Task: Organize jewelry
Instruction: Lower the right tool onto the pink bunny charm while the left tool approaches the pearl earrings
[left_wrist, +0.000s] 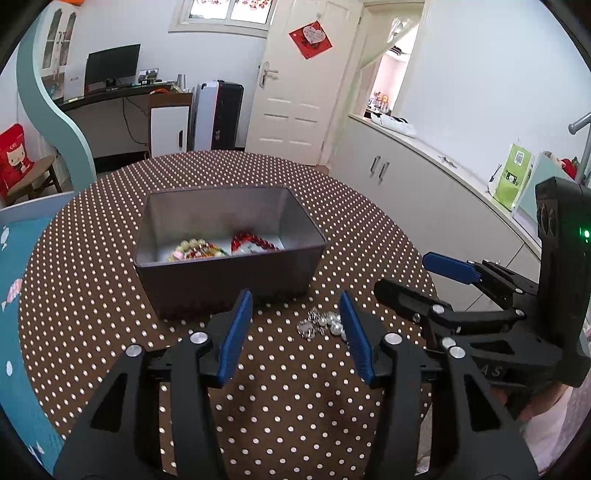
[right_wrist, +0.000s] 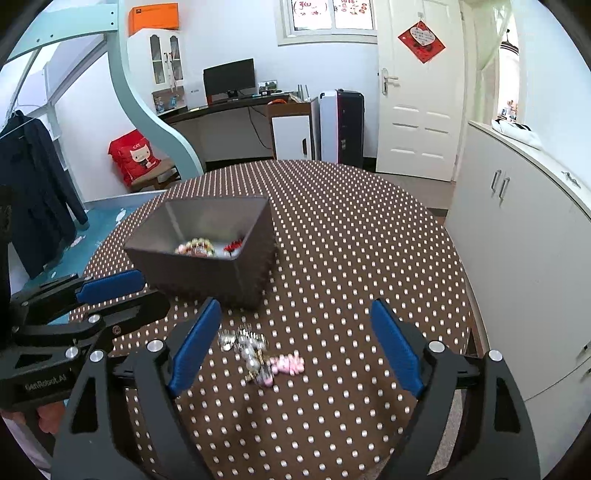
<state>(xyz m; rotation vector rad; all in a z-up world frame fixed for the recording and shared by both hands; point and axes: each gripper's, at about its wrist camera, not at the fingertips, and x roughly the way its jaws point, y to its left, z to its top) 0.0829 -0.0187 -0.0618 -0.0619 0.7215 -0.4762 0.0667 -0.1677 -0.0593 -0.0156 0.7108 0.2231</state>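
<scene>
Lying loose on the dotted tablecloth (right_wrist: 351, 236), just in front of one grey box (left_wrist: 229, 266): one pearl-and-crystal piece (right_wrist: 243, 343) touching one pink beaded piece (right_wrist: 290, 363). Sitting in the box: one pale-bead bracelet (left_wrist: 190, 249), one red-bead bracelet (left_wrist: 255, 243). Left gripper (left_wrist: 295, 332) and right gripper (right_wrist: 295, 343) are both gaping wide, holding nothing. Risk: the two loose pieces appear to be tangling, so one may be dragging the other.

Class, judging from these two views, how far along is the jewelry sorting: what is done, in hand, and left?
Done: beaded bracelets and a red one lie in the box. In hand: nothing; left tongs and right tongs are open. Left: the pearl piece and pink piece on the tablecloth.
</scene>
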